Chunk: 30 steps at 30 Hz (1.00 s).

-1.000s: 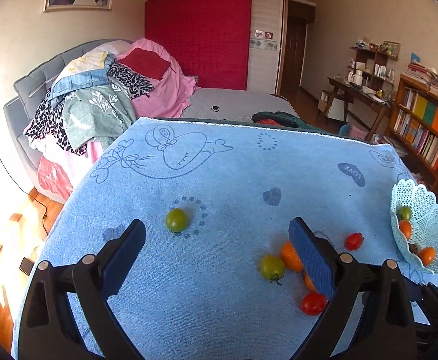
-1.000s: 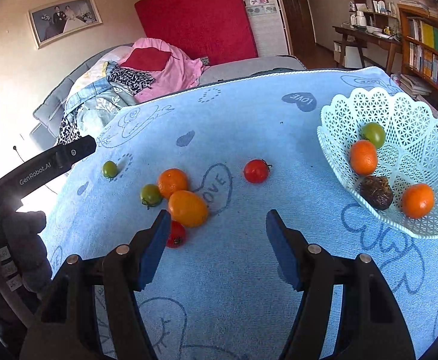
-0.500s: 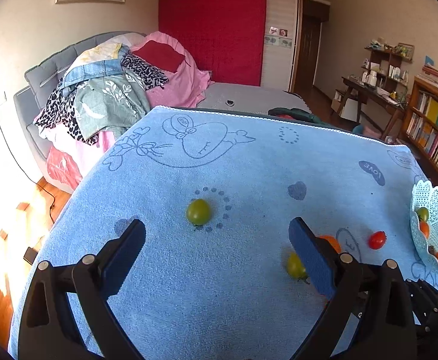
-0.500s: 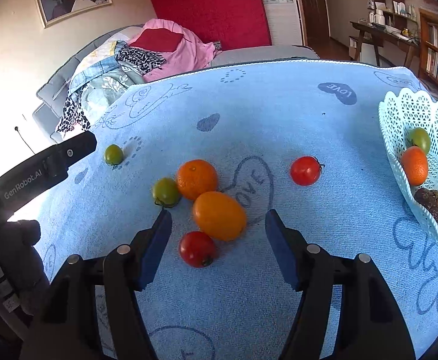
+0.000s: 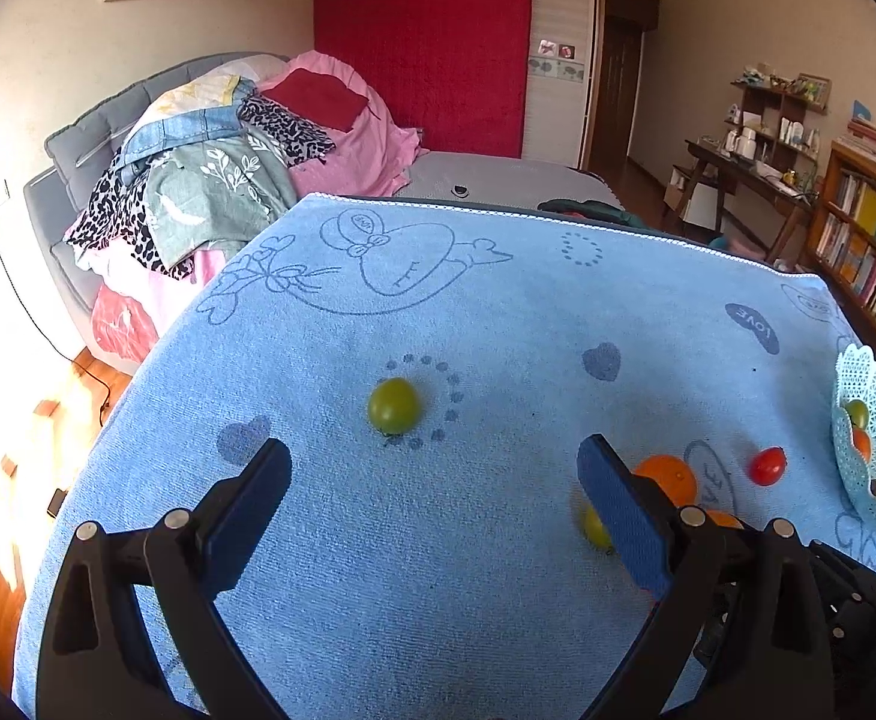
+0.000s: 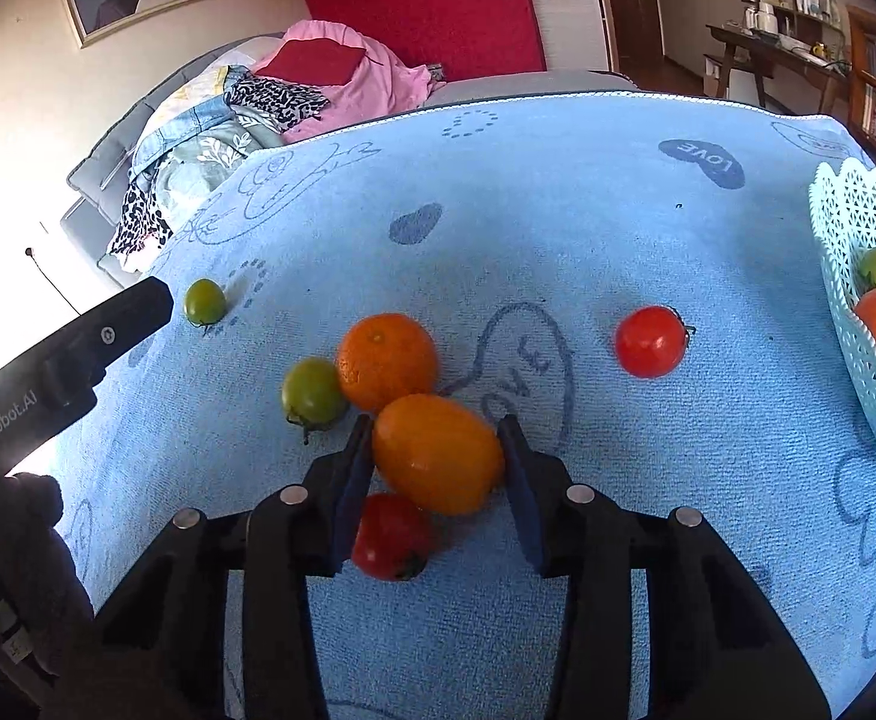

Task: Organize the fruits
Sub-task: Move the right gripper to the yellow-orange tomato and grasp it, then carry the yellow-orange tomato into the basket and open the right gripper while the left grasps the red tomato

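Observation:
My right gripper point(image 6: 438, 450) is shut on an oval orange fruit point(image 6: 437, 455), low over the blue towel point(image 6: 558, 228). Around it lie a round orange point(image 6: 387, 360), a green tomato point(image 6: 313, 391), a red tomato point(image 6: 391, 537) under the fingers, and another red tomato point(image 6: 649, 341) to the right. My left gripper point(image 5: 432, 504) is open and empty, hovering just short of a lone green tomato point(image 5: 394, 405), which also shows in the right wrist view point(image 6: 204, 300). A white lace basket point(image 6: 852, 276) with several fruits stands at the right, also in the left wrist view point(image 5: 870, 420).
The towel covers a table whose far edge point(image 5: 498, 210) faces a bed piled with clothes point(image 5: 228, 168). A bookshelf point(image 5: 870, 252) and a desk point(image 5: 744, 174) stand to the right. The left gripper's body point(image 6: 60, 372) reaches in at the left of the right wrist view.
My right gripper moved forward over the fruit cluster and closed on the oval orange fruit. My left gripper shifted left and closer to the lone green tomato, staying open.

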Each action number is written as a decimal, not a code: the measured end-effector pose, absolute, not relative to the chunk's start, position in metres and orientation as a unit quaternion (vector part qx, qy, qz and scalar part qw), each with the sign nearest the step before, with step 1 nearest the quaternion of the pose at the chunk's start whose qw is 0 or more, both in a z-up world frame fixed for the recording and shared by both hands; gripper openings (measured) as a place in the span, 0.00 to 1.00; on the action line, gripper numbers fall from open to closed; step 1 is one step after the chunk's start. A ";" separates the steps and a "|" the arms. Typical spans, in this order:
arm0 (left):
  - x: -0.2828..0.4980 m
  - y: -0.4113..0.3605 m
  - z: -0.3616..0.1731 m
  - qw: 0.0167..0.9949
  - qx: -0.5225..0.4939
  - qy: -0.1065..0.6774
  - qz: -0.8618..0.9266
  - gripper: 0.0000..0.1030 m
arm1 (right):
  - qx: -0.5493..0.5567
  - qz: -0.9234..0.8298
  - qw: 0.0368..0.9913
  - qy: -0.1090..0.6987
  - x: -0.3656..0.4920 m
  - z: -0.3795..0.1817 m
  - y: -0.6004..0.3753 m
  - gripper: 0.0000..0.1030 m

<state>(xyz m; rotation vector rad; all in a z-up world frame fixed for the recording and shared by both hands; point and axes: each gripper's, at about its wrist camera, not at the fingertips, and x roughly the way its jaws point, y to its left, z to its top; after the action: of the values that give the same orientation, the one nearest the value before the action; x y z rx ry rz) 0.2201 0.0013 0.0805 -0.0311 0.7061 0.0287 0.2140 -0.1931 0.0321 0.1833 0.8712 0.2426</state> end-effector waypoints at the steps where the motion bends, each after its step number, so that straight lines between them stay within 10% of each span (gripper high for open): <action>1: 0.220 0.001 0.079 0.937 -0.017 0.348 0.011 0.93 | 0.091 0.116 0.896 0.420 0.213 0.032 -0.195 0.41; 30: 0.183 -0.071 0.053 0.915 0.027 0.376 -0.141 0.92 | 0.135 0.051 0.914 0.378 0.150 0.049 -0.270 0.41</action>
<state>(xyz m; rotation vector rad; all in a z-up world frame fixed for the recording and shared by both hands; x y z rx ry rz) 0.1828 -0.0709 0.0526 0.0554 0.7739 -0.2912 0.1505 -0.2699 0.0488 0.2786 0.7792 0.1049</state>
